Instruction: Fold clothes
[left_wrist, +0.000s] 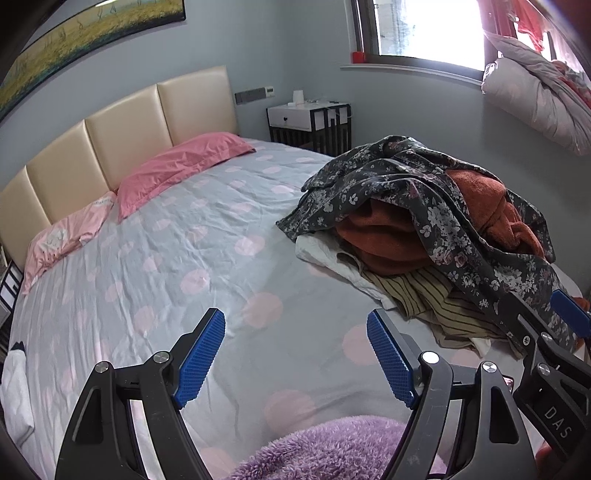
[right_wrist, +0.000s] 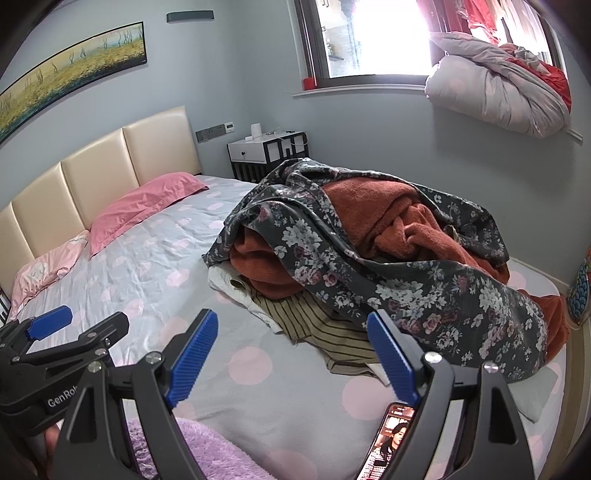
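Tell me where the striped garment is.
In both wrist views the striped garment lies at the bottom of the clothes pile, under the rust-orange fleece, on the bed's right side.

Bed (left_wrist: 207, 258) bears pillows (left_wrist: 177, 166) and clothes pile (right_wrist: 369, 251).

A heap of clothes (right_wrist: 388, 258) is lying on the bed (left_wrist: 184, 258) to my right. Two pillows (left_wrist: 177, 170) are resting against the headboard (left_wrist: 110, 147) behind. A nightstand (left_wrist: 308, 120) is standing beyond the heap, under the window (left_wrist: 424, 29).
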